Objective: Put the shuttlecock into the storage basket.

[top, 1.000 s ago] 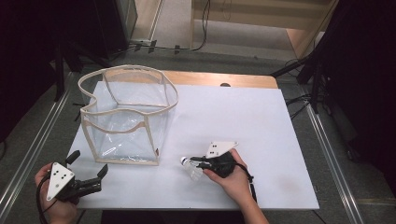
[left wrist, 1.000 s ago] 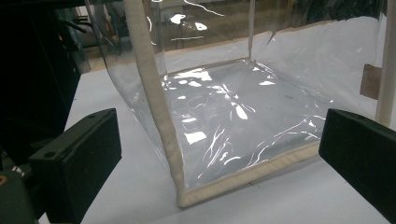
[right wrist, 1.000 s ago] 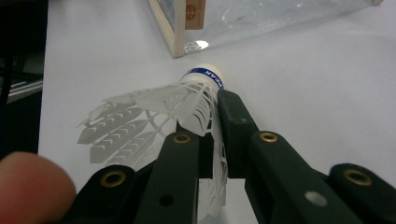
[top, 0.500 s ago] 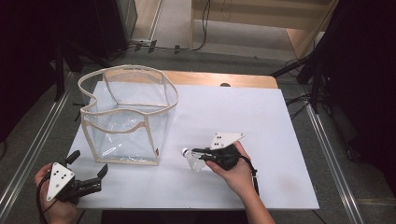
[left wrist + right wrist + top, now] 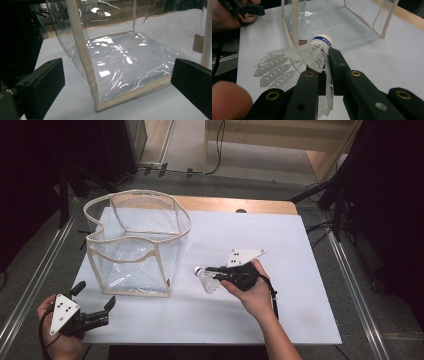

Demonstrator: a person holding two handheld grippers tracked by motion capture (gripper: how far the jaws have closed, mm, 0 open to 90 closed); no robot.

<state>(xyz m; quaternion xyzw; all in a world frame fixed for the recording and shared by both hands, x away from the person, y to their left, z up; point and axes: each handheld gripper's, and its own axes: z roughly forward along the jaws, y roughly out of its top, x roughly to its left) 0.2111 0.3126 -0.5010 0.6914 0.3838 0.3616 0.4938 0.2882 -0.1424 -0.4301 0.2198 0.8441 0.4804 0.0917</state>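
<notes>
A: Shuttlecock (image 5: 206,281)?
B: Pinched in the right gripper (image 5: 216,272), jaws clamped on its feather skirt, cork tip pointing at the clear plastic bag (image 5: 135,245). It's lifted off the white table (image 5: 300,250), just beside the bag's near right corner.
A: Other tool?
B: Left gripper (image 5: 95,302) sits off the bag's near left corner, jaws spread, nothing between them, facing the bag wall.

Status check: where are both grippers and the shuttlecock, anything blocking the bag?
Right gripper shut on shuttlecock, off the table beside clear bag. Left gripper open, at the bag's near corner. Bag's mouth open, nothing between.
</notes>
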